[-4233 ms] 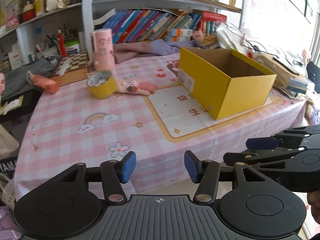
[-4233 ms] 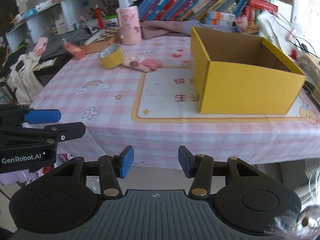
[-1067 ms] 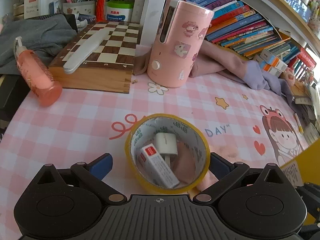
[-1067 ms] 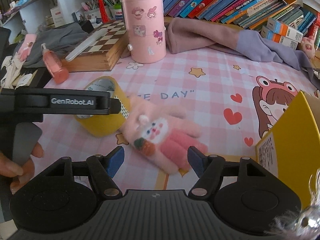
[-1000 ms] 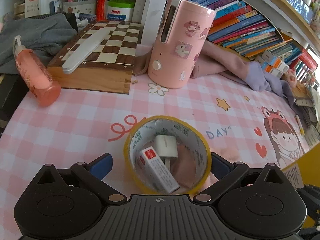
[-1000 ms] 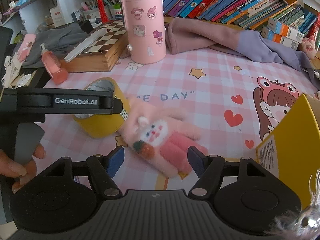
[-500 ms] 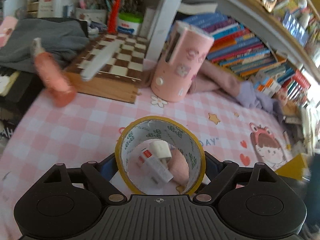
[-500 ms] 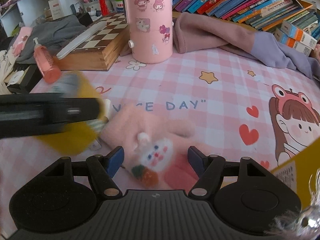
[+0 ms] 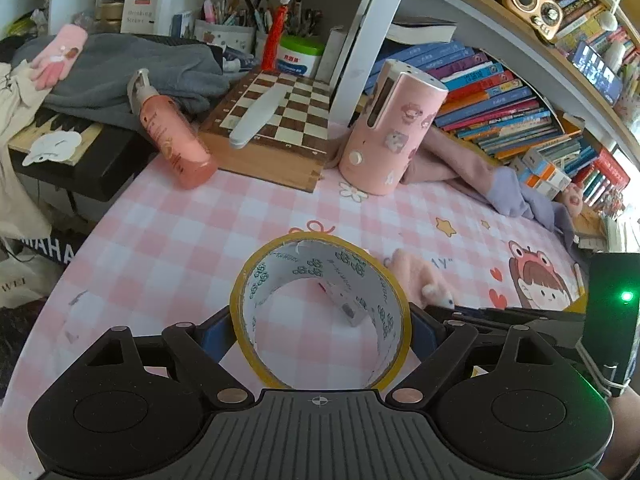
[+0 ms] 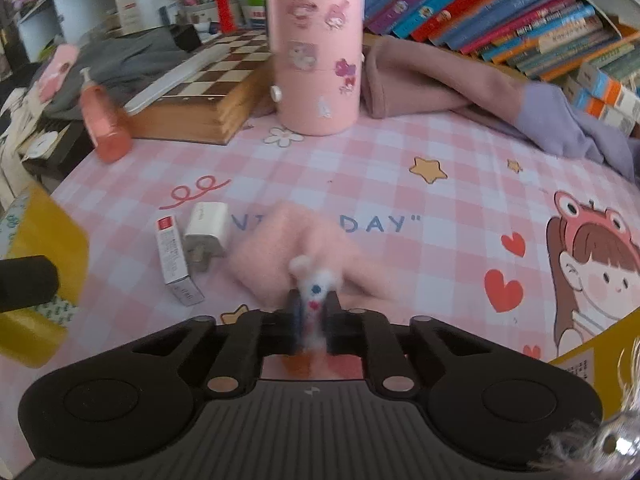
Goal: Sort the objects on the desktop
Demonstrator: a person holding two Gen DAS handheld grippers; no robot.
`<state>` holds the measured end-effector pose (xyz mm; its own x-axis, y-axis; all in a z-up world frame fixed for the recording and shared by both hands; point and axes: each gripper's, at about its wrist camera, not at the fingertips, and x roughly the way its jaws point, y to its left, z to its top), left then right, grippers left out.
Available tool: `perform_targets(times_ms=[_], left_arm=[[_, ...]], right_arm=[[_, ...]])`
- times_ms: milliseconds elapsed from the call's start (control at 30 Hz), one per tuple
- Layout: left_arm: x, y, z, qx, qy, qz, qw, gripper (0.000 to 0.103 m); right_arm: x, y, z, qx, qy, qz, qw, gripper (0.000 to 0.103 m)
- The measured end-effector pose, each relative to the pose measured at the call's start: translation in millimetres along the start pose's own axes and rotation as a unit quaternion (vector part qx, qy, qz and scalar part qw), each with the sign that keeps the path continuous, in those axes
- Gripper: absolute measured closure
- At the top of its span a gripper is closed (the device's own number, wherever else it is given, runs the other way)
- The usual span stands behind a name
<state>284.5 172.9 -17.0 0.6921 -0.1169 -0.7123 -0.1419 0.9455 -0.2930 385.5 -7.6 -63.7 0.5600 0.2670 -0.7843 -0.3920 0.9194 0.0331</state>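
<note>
- Tape first: the yellow roll of packing tape with a white printed inner face point(image 9: 320, 312) sits between the blue pads of my left gripper point(image 9: 320, 330), clamped across its width and carried clear of the pink checked tablecloth point(image 9: 168, 248).
- From the right wrist view the same roll shows only as a blurred yellow block at the left edge, cut off by the frame.
- My right gripper point(image 10: 314, 316) has its jaws pressed together on the fluffy pink plush rabbit glove point(image 10: 292, 240), pinching the white rabbit face; the rest of the glove lies on the cloth just ahead of the fingers, blurred.
- Just left of the glove on the cloth: one small white box with a red end point(image 10: 174, 258) and one white plug-in charger point(image 10: 204, 236), touching side by side.
- Through the tape's hole in the left view only a sliver of the box is visible; the charger is hidden.
- Yellow cardboard box point(image 10: 588, 360): only a corner enters at the lower right, interior not visible.
- Counts: one tape roll, one glove on the cloth, one pink cylinder with stickers point(image 10: 316, 48), one wooden chessboard box point(image 9: 276, 128), one orange-pink pump bottle point(image 9: 172, 140).
- A second pink glove point(image 9: 60, 56) lies on grey cloth at far left.
</note>
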Motion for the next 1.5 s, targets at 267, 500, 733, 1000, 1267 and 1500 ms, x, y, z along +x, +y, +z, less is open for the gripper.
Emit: perform_targets(times_ms=[267,500,733,1000,1267,1500], left_arm=[[-23,-2,-1,0.005,-0.025,-0.007,0.9997,0.015],[-47,-4,-11,0.009,-0.033,-0.031,0.9989,0.015],[-68,-3,-26,0.01,-0.037,-0.045,0.9983,0.015],[-99,-1,-43,0.021,-0.041,-0.054,0.9975,0.015],[-129,6,-66,0.026,-0.041,-0.059,0.9971,0.015],[-157,14,-85,0.026,-0.041,-0.068,0.9965,0.015]], right_arm=[[-42,6,-5,0.012,-0.04,0.009,0.999,0.094],[-91,7,-16,0.03,-0.069,0.017,0.997,0.094],[-121,13,-32,0.038,-0.078,0.015,0.996,0.094],[-149,28,-57,0.057,-0.076,0.024,0.995,0.093],[-174,50,-87,0.058,-0.079,0.028,0.995,0.093],[-199,72,-111,0.05,-0.078,0.036,0.995,0.093]])
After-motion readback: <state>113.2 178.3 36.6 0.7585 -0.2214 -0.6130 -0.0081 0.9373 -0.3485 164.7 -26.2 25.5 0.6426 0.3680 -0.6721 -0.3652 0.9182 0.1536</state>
